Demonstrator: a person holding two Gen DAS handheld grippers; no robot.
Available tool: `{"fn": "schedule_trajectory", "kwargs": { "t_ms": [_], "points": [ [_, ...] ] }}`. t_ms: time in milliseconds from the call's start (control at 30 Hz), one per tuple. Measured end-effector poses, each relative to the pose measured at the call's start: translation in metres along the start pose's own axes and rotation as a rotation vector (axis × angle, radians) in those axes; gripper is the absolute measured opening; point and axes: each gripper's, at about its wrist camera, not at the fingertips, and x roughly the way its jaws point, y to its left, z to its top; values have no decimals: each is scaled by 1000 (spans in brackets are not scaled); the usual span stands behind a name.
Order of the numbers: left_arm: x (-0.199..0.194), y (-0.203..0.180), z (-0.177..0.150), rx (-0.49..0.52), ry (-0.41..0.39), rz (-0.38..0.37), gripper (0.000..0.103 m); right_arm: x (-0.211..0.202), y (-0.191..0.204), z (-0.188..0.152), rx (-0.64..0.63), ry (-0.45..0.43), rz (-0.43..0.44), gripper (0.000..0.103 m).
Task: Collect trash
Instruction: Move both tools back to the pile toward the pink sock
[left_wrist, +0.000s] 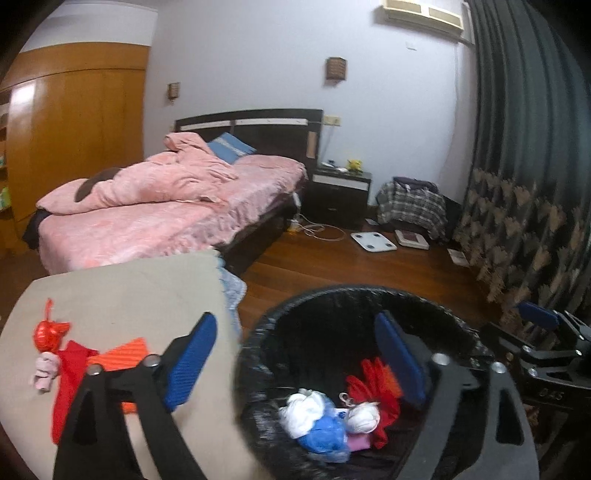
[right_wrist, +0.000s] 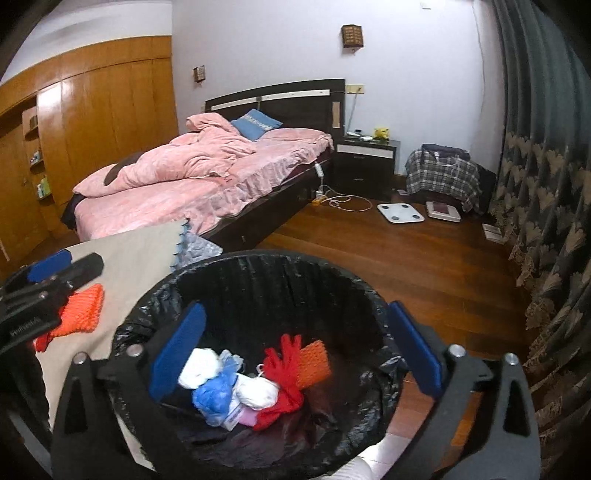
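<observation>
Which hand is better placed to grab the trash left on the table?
Left. Its open tongs sit beside the red bag and orange piece on the table, while the right tongs hang open over the bin.

Both wrist cams sit close above the bin (left_wrist: 258, 332) (left's offset left), angled down, sharing bed (right_wrist: 192, 199).
</observation>
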Motion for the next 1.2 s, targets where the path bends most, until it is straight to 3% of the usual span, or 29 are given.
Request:
{"fn": "schedule_trajectory", "kwargs": {
  "t_ms": [67, 633, 1200],
  "points": [
    [-6, 10, 1, -14, -10, 31, 97, -1, 7, 1, -12, -2, 9, 98],
    [-61, 121, -16, -92, -39, 277, 97, 22, 114, 22, -113, -5, 188, 98],
    [-68, 236, -45, -170, -9, 484, 97, 73, 233, 30, -194, 16, 322, 98]
  ]
}}
